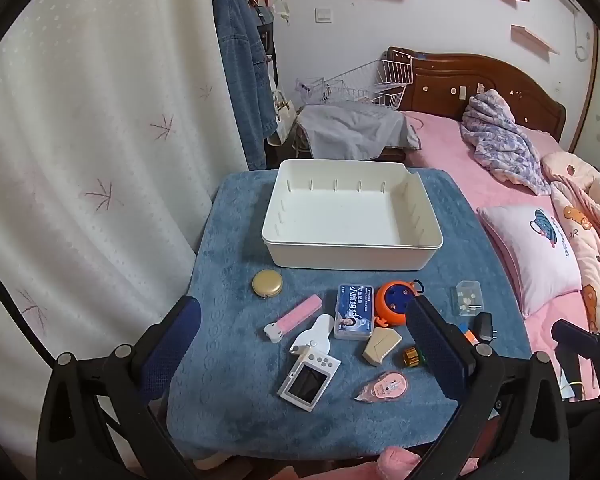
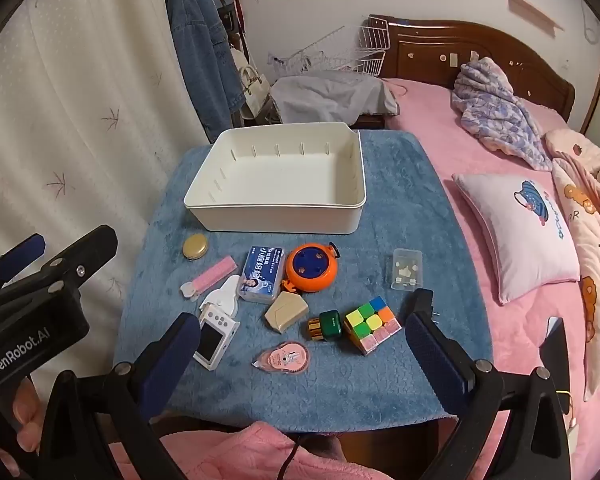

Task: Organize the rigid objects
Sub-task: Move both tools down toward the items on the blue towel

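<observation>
Two grippers hang over a small table draped in a blue towel [image 2: 340, 380], the left gripper [image 1: 306, 340] and the right gripper [image 2: 304, 354] both with jaws spread wide and nothing between them. About a dozen small rigid things lie scattered on the towel's near half, among them a white camera [image 2: 214, 338], an orange round reel [image 2: 312, 270], a colour cube [image 2: 370, 326], a blue tin [image 2: 260, 274] and a gold compact [image 2: 195, 247]. Behind them, at the far edge of the towel, a white bin [image 2: 276, 218] stands empty, apart from all of them.
</observation>
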Available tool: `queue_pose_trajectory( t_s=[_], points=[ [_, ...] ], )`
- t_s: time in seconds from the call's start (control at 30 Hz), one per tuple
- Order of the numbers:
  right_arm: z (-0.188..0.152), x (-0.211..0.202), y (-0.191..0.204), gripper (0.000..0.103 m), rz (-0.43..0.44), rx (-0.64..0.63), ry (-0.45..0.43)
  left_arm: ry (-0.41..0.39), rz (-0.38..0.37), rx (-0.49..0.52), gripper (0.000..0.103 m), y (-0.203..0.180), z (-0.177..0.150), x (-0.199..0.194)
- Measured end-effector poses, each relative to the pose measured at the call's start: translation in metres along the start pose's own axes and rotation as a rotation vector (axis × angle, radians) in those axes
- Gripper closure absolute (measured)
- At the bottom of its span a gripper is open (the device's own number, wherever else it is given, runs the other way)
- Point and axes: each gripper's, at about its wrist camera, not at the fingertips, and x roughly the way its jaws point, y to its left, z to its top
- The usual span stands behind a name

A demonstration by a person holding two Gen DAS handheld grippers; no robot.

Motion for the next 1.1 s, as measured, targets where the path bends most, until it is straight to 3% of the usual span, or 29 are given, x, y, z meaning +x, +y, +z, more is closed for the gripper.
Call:
queue_pose_trajectory(
  t_s=[0.7,1.1],
  points=[
    [-0.001,0.002,-0.004,0.0,0.025,-0.003,0.032,0.0,-0.009,0.001,0.001,-0.001,-0.004,-0.002],
    [-0.027,0.029,-0.021,0.0,0.145,0.037,0.221,0.166,0.029,-0.006,0.002,-0.013,-0.036,0.012]
  ],
)
